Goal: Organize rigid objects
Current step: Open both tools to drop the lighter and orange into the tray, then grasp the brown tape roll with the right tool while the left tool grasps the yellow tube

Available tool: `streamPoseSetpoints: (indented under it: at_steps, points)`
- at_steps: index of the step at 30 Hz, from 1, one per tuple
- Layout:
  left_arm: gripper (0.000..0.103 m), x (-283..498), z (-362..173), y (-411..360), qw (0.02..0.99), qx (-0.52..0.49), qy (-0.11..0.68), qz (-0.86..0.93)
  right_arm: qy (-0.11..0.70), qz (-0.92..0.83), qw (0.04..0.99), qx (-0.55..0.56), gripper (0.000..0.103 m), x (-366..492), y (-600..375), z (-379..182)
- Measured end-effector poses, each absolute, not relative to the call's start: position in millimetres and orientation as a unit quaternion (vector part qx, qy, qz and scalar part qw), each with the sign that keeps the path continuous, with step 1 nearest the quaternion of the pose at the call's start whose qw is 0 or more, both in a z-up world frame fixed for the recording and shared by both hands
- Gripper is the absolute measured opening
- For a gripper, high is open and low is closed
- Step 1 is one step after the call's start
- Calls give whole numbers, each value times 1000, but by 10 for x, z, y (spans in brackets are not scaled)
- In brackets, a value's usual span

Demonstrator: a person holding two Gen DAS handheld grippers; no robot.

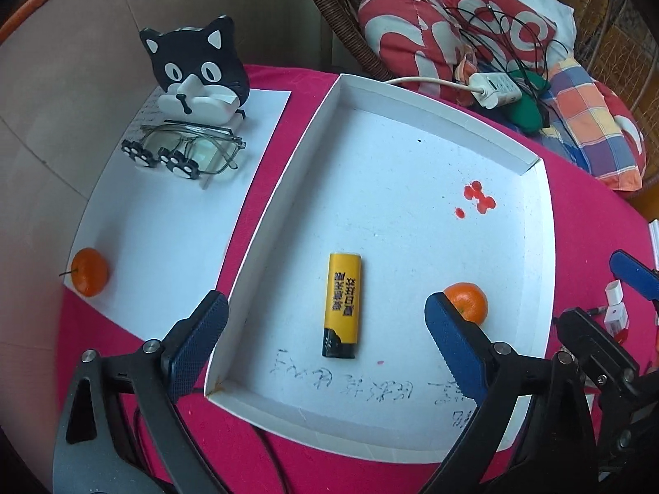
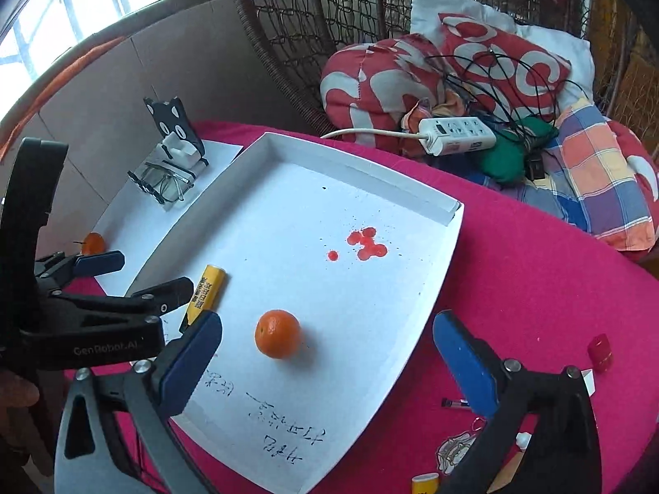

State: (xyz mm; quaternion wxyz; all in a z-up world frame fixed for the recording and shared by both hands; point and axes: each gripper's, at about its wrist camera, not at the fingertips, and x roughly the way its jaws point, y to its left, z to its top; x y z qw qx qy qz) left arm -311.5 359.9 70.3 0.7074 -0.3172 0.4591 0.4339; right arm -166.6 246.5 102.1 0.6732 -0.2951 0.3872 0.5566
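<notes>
So, a second mandarin (image 1: 89, 271) is waiting left on the paper sheet (image 1: 173, 222), while the spread, empty left gripper (image 1: 325, 329) and right gripper (image 2: 325, 358) are hovering over the lighter (image 1: 342, 304) and mandarin (image 2: 277, 333) lying in the white tray (image 1: 412, 94).

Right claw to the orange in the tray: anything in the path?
Nothing visible. The right claw hangs open over the white tray with the orange lying free between its fingers. The yellow lighter and the left claw sit off to one side, clear of it.
</notes>
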Motion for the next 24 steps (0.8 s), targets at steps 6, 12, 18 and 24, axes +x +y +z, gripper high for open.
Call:
streamPoseSetpoints:
  at_steps: [6, 12, 18, 24]
  points:
    - [97, -3018, 761, 3418, 713, -316, 454, 431, 384, 565, 668, -297, 103, -1631, 2326, 1108]
    - [97, -2826, 841, 3201, 721, -312, 448, 427, 377, 565, 670, -298, 103, -1498, 2172, 1192]
    - [97, -2539, 898, 2875, 746, -290, 446, 400, 379, 553, 685, -285, 103, -1160, 1907, 1282]
    - [97, -2112, 848, 2484, 772, -266, 463, 345, 398, 518, 713, -256, 103, -530, 1492, 1275]
